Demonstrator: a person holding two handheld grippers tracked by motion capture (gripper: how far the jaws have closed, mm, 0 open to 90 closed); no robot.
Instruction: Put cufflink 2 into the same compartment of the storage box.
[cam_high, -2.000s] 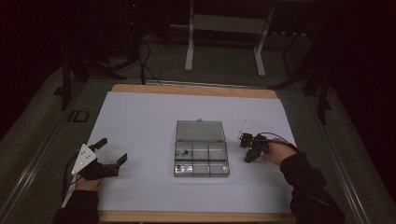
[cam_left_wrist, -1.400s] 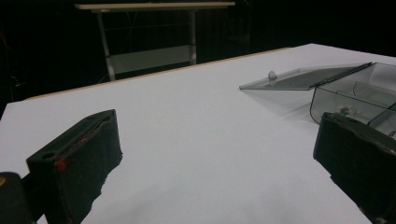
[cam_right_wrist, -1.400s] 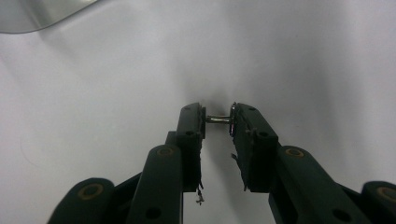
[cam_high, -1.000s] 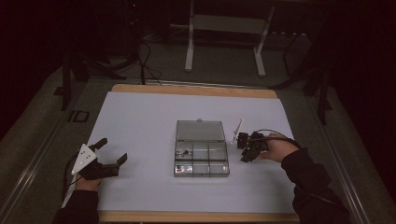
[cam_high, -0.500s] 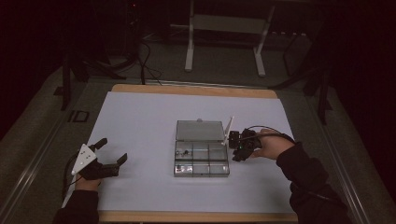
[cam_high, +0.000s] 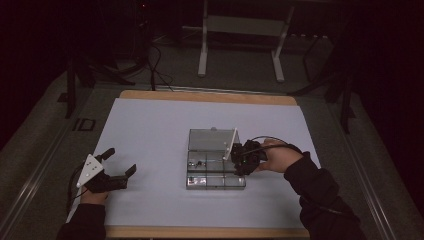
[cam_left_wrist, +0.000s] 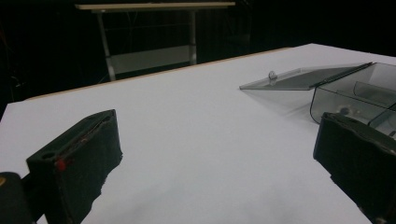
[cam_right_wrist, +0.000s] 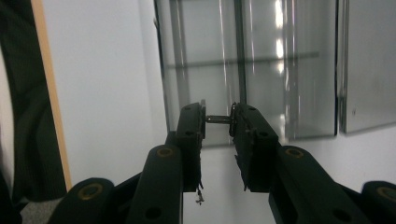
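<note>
**Right jaws pinch a small metal stud, and the clear panel has come in over the box**

The right gripper (cam_right_wrist: 218, 119) has its jaws nearly together, clamped on a short metal stud (cam_right_wrist: 218, 119). This looks like the knob of a thin clear panel (cam_high: 230, 143), which stands tilted and edge-on. Two seconds ago this gripper and panel were off to the right of the compartment box (cam_high: 215, 187); now they are at the box's far right corner, so the panel is probably about to be placed on the box. Just beyond the box, a flat lid (cam_high: 210, 140) lies on the white sheet (cam_high: 150, 130). The left gripper (cam_high: 121, 160), jaws wide apart and empty, has stayed near the sheet's left edge, well away from the box. The sheet is bare on every side, so there is room to swing the panel.
</note>
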